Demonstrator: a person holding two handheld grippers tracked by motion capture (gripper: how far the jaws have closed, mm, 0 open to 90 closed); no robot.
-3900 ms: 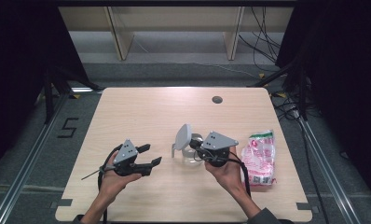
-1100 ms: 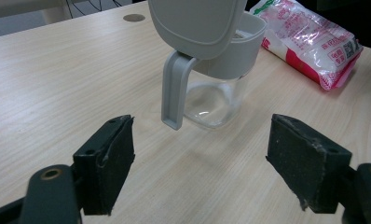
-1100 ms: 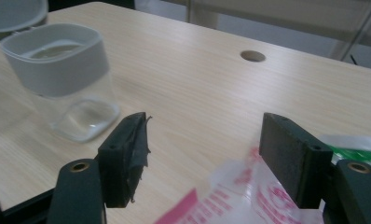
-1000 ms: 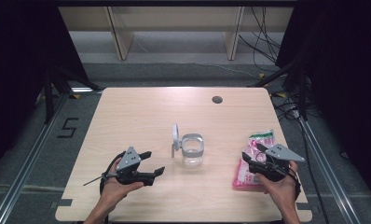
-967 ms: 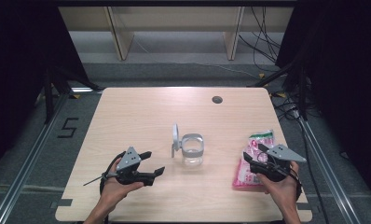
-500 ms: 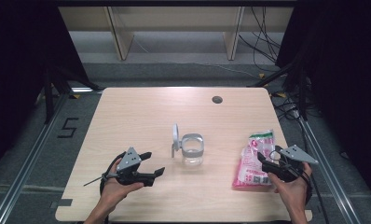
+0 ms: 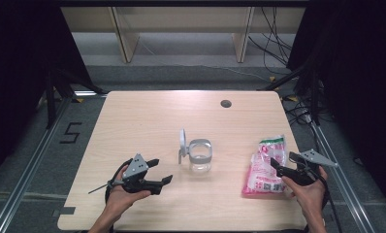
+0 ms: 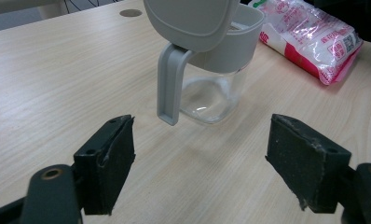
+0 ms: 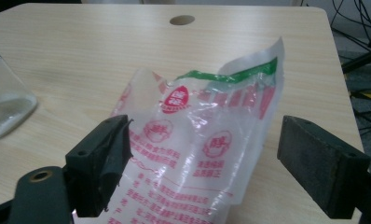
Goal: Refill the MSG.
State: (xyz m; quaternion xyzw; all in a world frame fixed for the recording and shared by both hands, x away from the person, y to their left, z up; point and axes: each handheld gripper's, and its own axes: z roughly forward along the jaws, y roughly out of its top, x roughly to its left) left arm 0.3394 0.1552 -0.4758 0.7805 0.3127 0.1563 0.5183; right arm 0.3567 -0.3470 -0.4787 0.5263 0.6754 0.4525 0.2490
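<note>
Right hand-held gripper (image 7: 284, 168) spread wide over the plastic bag (image 7: 265, 167)

Its jaws have just been opening, pads clear of the bag, which lies on the tabletop (image 7: 142, 126) right of the glass jar (image 7: 200, 156). Left hand-held gripper (image 7: 160, 172), near the jar, gapes empty.

- The plastic bag (image 7: 266, 167) is clear with pink and red print and a green band near its top edge. It lies flat on the right part of the table, its long side running away from the person, the top end crumpled and lifted.
- The glass jar (image 7: 200, 156) stands upright mid-table, its grey lid (image 7: 182, 141) flipped open and standing on edge at its left side.
</note>
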